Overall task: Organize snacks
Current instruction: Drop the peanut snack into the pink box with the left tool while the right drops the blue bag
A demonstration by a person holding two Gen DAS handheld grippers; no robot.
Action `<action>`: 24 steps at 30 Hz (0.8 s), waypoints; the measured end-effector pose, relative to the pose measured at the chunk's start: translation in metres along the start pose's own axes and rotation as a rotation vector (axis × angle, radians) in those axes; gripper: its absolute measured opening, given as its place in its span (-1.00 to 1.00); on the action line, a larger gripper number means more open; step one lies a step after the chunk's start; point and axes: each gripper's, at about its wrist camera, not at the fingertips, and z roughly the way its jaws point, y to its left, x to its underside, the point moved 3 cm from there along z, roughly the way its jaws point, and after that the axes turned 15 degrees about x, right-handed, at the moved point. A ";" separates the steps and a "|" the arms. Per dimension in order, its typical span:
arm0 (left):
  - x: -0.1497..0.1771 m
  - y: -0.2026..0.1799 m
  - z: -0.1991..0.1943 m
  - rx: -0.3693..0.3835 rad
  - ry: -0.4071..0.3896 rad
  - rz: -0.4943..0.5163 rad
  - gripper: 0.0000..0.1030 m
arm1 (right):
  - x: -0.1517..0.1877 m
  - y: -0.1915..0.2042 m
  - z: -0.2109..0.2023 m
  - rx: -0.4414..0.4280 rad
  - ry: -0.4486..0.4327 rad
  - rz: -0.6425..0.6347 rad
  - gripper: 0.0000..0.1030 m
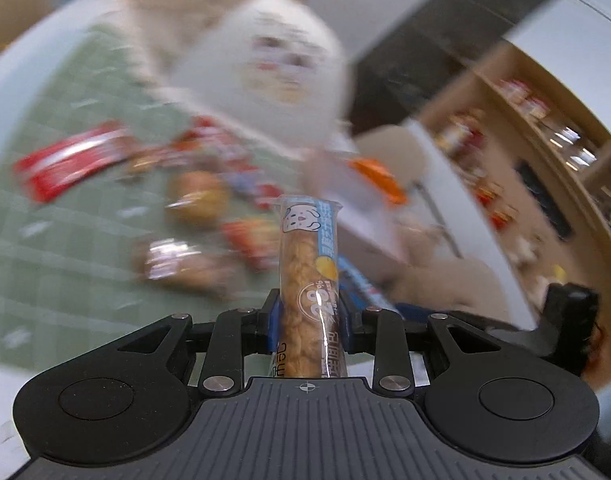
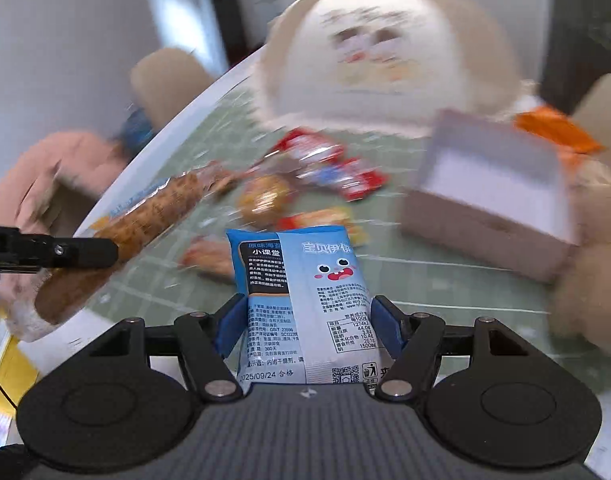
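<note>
The left gripper's (image 1: pixel 308 322) fingers (image 1: pixel 271 326) pinch a long twisted-pastry packet (image 1: pixel 307 280), raised above the green mat (image 1: pixel 65 272); the right gripper (image 2: pixel 307 326) clamps a blue snack pouch (image 2: pixel 301 300) upright. Loose snacks (image 2: pixel 305 184) lie blurred on the mat, near a pale open box (image 2: pixel 489 200).

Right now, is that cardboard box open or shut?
Open: the cardboard box has no lid over it, and its pale inside shows empty from here.
</note>
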 end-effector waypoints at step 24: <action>-0.112 -0.054 0.170 -0.042 -0.115 0.222 -0.32 | 0.012 -0.115 -0.045 0.206 -0.203 0.272 0.33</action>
